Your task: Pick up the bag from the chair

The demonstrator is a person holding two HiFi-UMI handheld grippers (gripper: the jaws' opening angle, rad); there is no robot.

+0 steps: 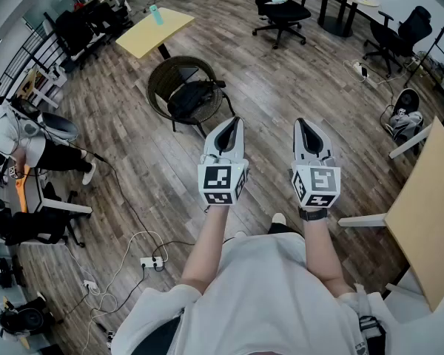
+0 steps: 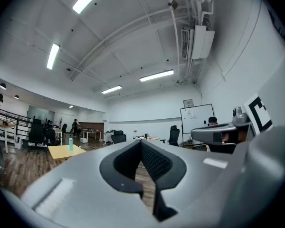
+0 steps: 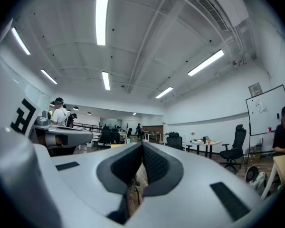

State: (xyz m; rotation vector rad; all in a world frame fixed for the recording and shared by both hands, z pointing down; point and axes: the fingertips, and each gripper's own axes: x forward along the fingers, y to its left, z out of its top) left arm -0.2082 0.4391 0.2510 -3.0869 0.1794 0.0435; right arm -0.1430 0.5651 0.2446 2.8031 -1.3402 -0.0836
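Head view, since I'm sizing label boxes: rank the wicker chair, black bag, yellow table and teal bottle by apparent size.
1. wicker chair, largest
2-3. yellow table and black bag: look about alike, and the table sits farther away, so unranked
4. teal bottle, smallest

At lower centre of the head view, the person wears a white short-sleeved T-shirt [image 1: 270, 287], a black wristwatch [image 1: 313, 214] and a white shoe [image 1: 279, 219]. The pale grey moulded left gripper [image 1: 234, 122] and right gripper [image 1: 303, 123] carry black ribbed pads [image 2: 156, 163] and black-and-white marker cubes [image 1: 223, 185].
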